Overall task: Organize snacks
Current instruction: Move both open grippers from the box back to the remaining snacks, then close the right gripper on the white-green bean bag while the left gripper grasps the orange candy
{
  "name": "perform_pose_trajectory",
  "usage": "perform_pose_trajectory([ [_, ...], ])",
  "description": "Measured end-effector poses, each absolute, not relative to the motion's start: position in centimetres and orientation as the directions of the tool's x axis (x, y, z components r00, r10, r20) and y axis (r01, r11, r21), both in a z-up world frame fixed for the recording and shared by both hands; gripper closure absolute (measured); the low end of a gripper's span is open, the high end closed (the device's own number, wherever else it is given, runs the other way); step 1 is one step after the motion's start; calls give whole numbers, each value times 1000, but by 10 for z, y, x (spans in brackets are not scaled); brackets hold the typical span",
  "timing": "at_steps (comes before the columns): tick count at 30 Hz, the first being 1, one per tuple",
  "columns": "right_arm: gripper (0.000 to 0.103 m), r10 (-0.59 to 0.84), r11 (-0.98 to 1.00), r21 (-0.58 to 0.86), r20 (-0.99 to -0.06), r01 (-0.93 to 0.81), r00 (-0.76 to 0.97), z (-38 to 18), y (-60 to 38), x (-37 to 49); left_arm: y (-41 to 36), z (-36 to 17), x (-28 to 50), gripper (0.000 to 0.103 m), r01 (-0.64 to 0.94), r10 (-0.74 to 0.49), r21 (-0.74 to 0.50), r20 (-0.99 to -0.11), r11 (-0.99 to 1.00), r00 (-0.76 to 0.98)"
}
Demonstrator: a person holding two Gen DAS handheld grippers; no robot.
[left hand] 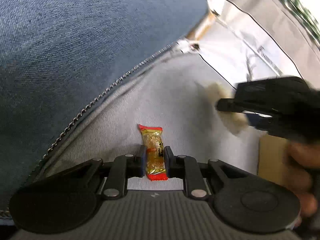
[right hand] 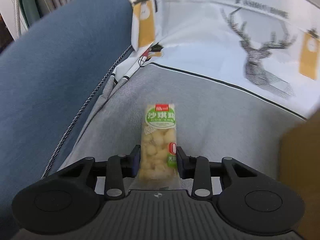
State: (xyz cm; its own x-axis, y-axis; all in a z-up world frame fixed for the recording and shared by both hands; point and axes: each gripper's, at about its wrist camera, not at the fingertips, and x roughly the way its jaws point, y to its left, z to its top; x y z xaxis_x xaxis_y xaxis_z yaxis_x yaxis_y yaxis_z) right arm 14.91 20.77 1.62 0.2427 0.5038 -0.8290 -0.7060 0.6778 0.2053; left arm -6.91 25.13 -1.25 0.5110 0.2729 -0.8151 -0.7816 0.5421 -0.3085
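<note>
Viewing left wrist: the left gripper (left hand: 154, 161) is seen from behind, pointed down at a light grey cushion (left hand: 170, 100).
Left gripper state: the jaws are drawn narrow and clamped on a red-and-gold snack bar (left hand: 153, 150), one pad pressed against each long side.
Snack bar position: it is held lengthwise between the pads, its red far end projecting past the fingertips over the cushion and its red near end reaching back toward the gripper body.
Left surroundings: a blue fabric bolster (left hand: 80, 50) with a zip line is seen along the left; a white printed pillow (left hand: 250, 40) lies at the upper right.
Other tool in left view: the right gripper (left hand: 226, 108) is seen blurred at the right edge with a pale packet at its tip; a hand (left hand: 302, 168) is glimpsed below it.
Viewing right wrist: the right gripper (right hand: 157, 160) is aimed down at the same grey cushion (right hand: 220, 120).
Right gripper state: the jaws are closed partway on a clear packet of pale puffed snack (right hand: 158, 140) with a green label, both pads against its sides.
Packet position: it is held lengthwise, label end projecting forward over the cushion.
Right surroundings: a white pillow with a deer print (right hand: 260, 60) lies beyond; a brown cardboard box (right hand: 300, 160) is seen at the right edge.
</note>
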Motion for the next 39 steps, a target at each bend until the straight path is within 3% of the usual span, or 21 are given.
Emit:
perform_pose_trajectory([
  [8, 66, 546, 718, 229, -771, -658, 328, 76, 113, 59, 240, -4, -90, 84, -649, 74, -321, -860, 690, 505],
  [17, 66, 585, 712, 231, -718, -663, 377, 65, 31, -48, 196, 4, -118, 84, -526, 39, -341, -812, 779, 583],
  [22, 66, 557, 732, 243, -752, -637, 354, 36, 24, -56, 181, -3, -110, 84, -499, 54, -284, -827, 818, 560],
  [31, 63, 536, 745, 260, -782, -614, 319, 15, 20, -49, 194, -13, -113, 83, -557, -1, -369, -834, 744, 552],
  [39, 59, 555, 735, 289, -776, -614, 299, 13, 19, -42, 181, -16, -105, 77, -522, 39, -297, -842, 800, 539],
])
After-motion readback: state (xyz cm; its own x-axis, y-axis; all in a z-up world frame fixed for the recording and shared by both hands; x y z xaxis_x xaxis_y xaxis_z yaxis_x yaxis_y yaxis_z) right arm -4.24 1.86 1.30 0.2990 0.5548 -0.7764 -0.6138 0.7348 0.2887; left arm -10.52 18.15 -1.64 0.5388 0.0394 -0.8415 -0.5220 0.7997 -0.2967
